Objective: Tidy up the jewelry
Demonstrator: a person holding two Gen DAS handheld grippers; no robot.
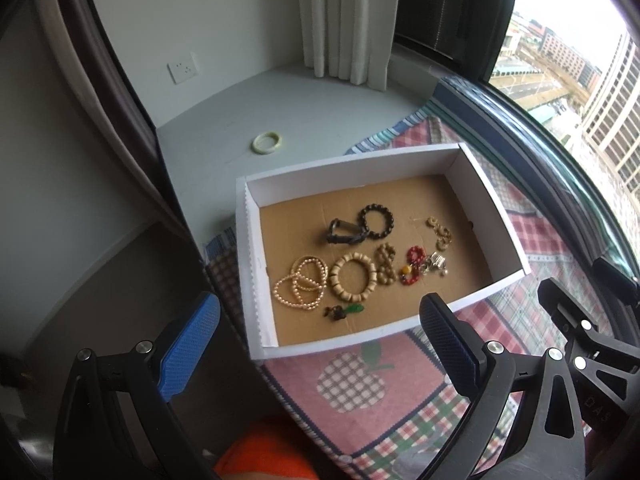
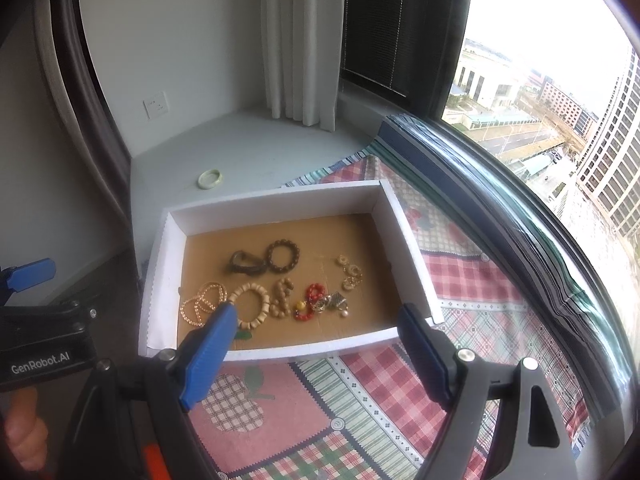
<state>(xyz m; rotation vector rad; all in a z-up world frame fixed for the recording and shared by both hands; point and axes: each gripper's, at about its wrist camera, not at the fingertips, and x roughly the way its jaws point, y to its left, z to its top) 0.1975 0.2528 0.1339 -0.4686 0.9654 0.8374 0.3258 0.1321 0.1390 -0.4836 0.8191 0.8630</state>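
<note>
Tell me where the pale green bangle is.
In both views the pale green bangle lies alone on the grey sill, outside the white box, beyond its far left corner.

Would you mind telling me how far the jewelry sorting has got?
Nearly all pieces already lie in the white box, including the pearl bracelets and dark bead bracelet. Both the left gripper and right gripper are open and empty. The pale green bangle remains outside on the sill.

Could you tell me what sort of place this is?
Probably a high-rise bedroom's bay-window ledge: the window overlooks city buildings far below, white curtains hang in the corner, and a patchwork quilt pads the sill.
</note>
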